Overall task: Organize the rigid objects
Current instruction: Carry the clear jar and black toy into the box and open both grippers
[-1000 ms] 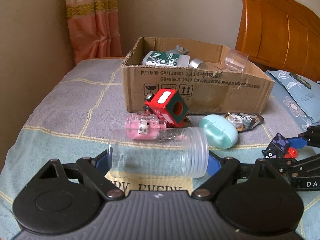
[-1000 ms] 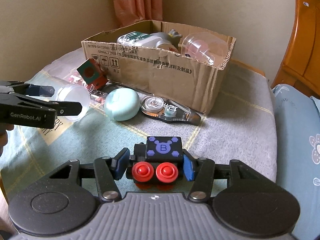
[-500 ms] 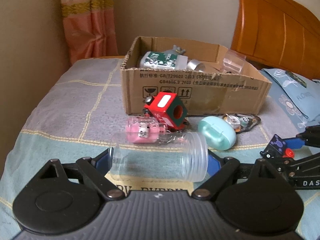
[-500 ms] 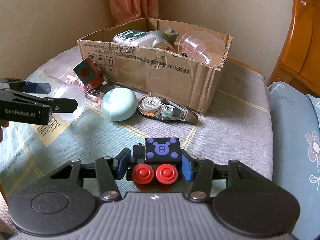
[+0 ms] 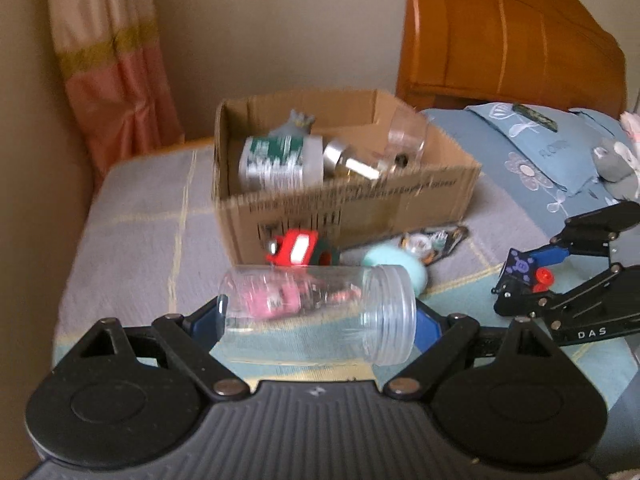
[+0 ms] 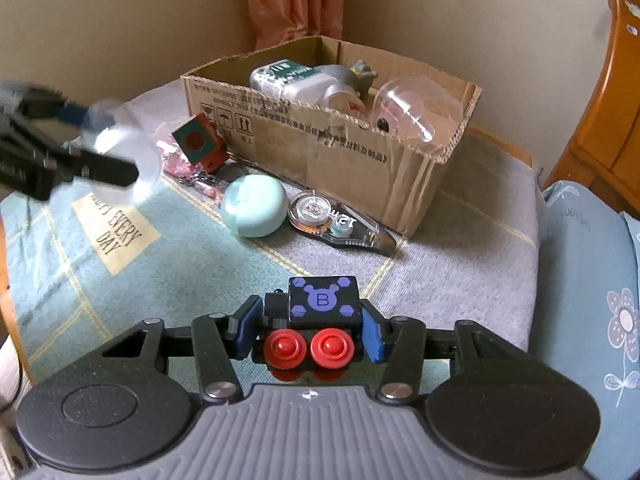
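Left gripper (image 5: pixel 316 316): clamped on clear plastic jar (image 5: pixel 320 310); right gripper (image 6: pixel 310 330): clamped on black toy block (image 6: pixel 320 312); cardboard box (image 6: pixel 360 152) beyond.

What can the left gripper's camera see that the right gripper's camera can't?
Only the left wrist view shows the clear jar sharply, lying sideways in the left gripper, plus the grey plush toy at the far right edge. Only the right wrist view shows the purple B on top of the black toy in the right gripper, and the "EVERY DAY" patch in full. Both show the cardboard box, the mint green egg-shaped case, the red and green cube and the tape dispenser.
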Motion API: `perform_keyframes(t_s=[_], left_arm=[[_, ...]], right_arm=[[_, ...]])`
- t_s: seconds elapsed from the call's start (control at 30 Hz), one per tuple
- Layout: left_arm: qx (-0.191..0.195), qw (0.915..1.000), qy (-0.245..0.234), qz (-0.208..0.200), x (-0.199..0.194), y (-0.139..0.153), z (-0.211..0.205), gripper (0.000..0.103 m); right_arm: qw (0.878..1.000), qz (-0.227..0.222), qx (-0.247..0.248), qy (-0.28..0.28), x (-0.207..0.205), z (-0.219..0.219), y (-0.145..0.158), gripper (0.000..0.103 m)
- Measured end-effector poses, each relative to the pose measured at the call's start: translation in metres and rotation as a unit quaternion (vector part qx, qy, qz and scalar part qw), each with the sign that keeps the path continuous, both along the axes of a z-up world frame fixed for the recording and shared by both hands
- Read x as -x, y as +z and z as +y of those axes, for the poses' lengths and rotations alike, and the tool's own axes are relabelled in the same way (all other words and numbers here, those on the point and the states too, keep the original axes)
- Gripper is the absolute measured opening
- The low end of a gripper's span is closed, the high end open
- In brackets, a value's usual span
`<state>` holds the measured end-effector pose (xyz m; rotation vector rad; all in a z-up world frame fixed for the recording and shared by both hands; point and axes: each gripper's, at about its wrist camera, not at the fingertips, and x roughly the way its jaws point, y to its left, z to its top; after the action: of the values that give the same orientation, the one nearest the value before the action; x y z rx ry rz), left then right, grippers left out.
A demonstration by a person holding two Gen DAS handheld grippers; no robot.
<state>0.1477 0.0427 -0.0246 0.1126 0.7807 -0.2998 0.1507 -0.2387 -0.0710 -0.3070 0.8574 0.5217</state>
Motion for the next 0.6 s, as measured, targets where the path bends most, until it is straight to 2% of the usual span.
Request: perform_keyframes(t_s=[0.3, 0.6], left_arm=[[-0.01, 0.9986, -0.044, -0.028, -0.021, 0.044, -0.008, 0.09], [-0.025, 0.9972, -0.06, -0.037, -0.081, 0.065, -0.019, 0.09]], right_arm=[[1.0, -0.016, -0.003, 0.022, -0.007, -0.004, 0.038, 0.056], [0.998, -0.062, -0.021, 0.024, -0.051, 0.005, 0.085, 0.056]])
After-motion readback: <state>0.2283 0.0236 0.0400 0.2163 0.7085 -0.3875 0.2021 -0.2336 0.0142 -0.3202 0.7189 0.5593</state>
